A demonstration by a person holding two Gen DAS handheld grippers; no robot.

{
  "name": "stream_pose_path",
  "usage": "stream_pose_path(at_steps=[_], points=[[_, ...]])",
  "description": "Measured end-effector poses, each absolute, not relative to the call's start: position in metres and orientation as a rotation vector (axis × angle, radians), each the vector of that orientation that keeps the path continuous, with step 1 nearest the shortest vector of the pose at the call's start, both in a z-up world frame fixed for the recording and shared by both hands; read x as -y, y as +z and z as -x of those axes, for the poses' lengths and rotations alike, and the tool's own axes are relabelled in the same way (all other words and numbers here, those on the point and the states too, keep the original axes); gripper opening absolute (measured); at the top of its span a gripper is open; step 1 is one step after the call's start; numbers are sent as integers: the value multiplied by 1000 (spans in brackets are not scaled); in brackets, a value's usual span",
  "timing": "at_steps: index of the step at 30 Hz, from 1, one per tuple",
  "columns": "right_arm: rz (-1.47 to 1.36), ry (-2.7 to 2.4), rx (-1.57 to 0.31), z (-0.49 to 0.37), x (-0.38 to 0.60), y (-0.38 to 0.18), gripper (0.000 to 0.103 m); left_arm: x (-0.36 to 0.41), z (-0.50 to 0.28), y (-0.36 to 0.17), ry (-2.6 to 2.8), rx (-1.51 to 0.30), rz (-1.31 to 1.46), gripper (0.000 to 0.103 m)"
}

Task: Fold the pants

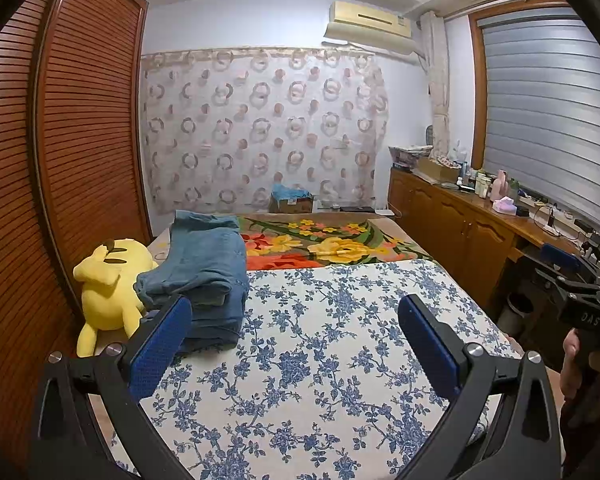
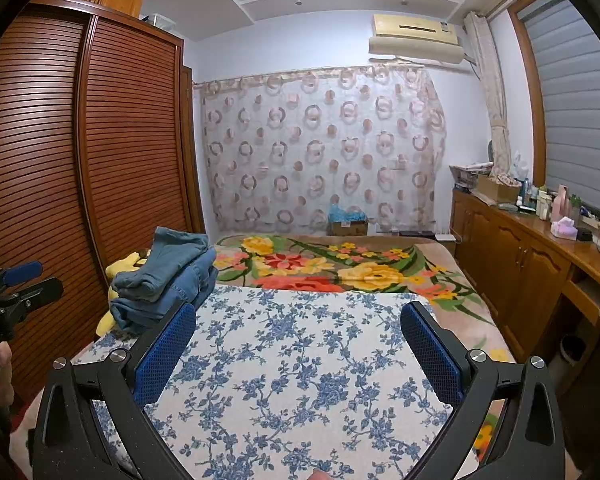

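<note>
From my left wrist view, my left gripper [image 1: 294, 332] hangs over the white bedspread with blue flower print [image 1: 320, 360], its two blue-padded fingers [image 1: 160, 346] spread wide with nothing between them. The folded blue denim pants [image 1: 208, 276] lie in a stack at the far left of that bedspread, just beyond my left finger, with a second folded pair on top. A yellow plush toy [image 1: 108, 292] lies just left of the stack, against the brown slatted wooden wardrobe [image 1: 60, 140]. Farther off is a blanket with big yellow and red flowers [image 1: 324, 244]. At the right edge my right gripper [image 1: 580, 300] shows partly, held in my hand. From my right wrist view, my right gripper [image 2: 298, 344] is also held over the bedspread [image 2: 300, 380], fingers [image 2: 434, 354] wide apart and holding nothing. The pants [image 2: 168, 280] sit at the far left, and the plush toy [image 2: 122, 264] peeks out behind them. My left gripper [image 2: 16, 288] juts in at the left edge.
</note>
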State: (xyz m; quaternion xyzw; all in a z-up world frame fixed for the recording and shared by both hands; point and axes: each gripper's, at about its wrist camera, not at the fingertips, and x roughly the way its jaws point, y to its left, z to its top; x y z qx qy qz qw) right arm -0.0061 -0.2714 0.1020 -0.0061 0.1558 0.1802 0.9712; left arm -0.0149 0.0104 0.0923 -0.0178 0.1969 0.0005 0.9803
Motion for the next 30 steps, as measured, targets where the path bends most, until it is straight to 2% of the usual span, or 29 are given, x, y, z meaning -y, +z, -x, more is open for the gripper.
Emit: stream_pose_path(at_steps=[30], points=[[10,371,-310,6,273,100,102,-9,15,93,1,-397,34,103]])
